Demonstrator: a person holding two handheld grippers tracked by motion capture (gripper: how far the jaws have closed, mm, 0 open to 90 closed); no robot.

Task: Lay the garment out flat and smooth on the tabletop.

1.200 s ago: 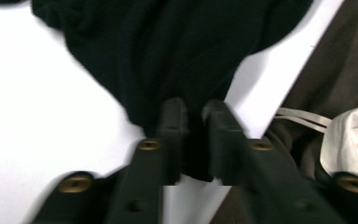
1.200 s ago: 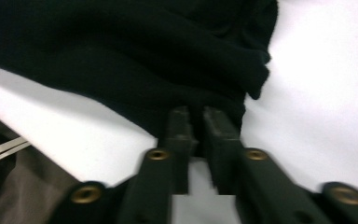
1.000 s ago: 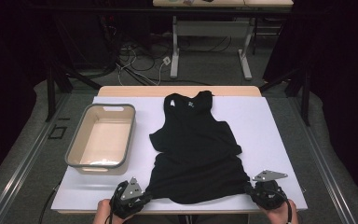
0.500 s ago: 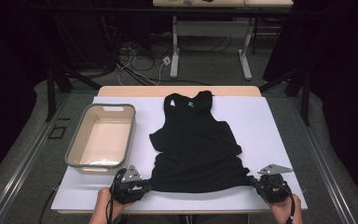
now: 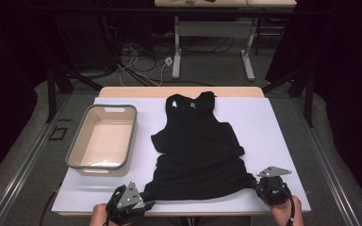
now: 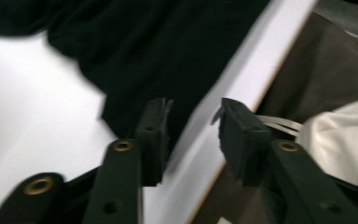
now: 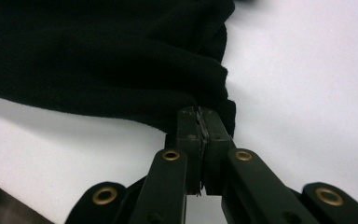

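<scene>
Left tool point(image 6: 193, 116) off tank top point(image 5: 195, 150)

left tool point(image 6: 193, 116) just opened, right tool point(image 7: 199, 122) clamped

— How is the table point(image 5: 287, 141) laid out?
— A tank top point(image 5: 195, 150) is spread at its middle, neck end at the far edge, hem at the near edge. A tub point(image 5: 75, 146) is set to its left.
— And the grippers?
— The left gripper point(image 5: 143, 205) and right gripper point(image 5: 257, 187) are placed at the hem's two corners.
</scene>
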